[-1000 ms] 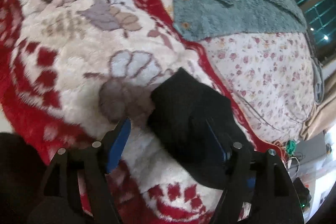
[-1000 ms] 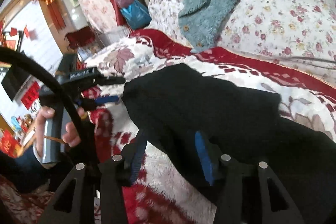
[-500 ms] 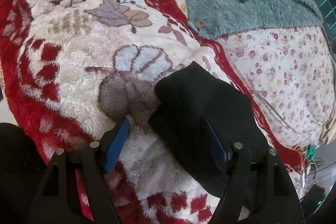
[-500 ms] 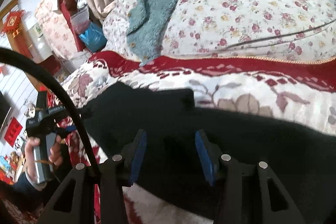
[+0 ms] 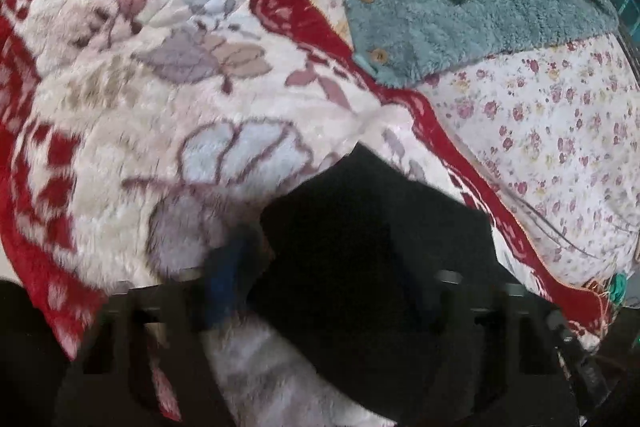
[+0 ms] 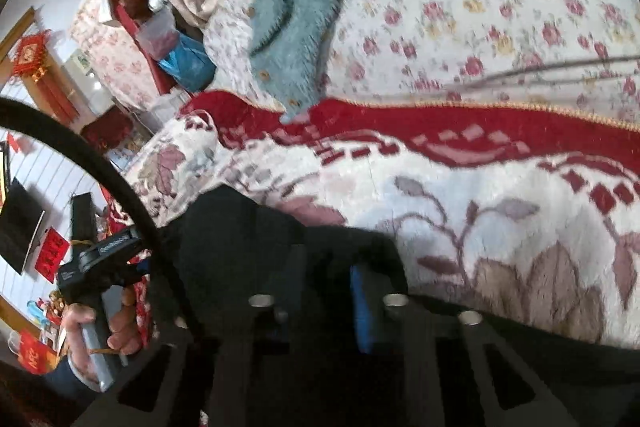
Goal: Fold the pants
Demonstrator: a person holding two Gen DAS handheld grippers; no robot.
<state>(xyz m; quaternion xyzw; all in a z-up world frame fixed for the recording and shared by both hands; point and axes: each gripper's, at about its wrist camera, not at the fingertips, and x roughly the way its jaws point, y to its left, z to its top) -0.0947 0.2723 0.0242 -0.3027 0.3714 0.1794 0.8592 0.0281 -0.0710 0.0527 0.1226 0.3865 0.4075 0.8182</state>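
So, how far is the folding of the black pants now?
Early stage. Nothing looks folded yet: the black fabric pants lie on the red-and-white plush blanket. Both jaws have just been closing: right gripper pinches cloth; left gripper's grip is blurred. All folds remain.

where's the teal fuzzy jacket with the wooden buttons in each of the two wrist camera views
Left wrist: teal fuzzy jacket upper right, on the floral sheet.
Right wrist: jacket top, left of centre.
Shared landmark: its lower edge meets the blanket's red border.

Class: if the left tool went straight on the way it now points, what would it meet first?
Most likely the black pants, whose corner already lies between the left tool's fingers; past that corner comes the plush blanket.
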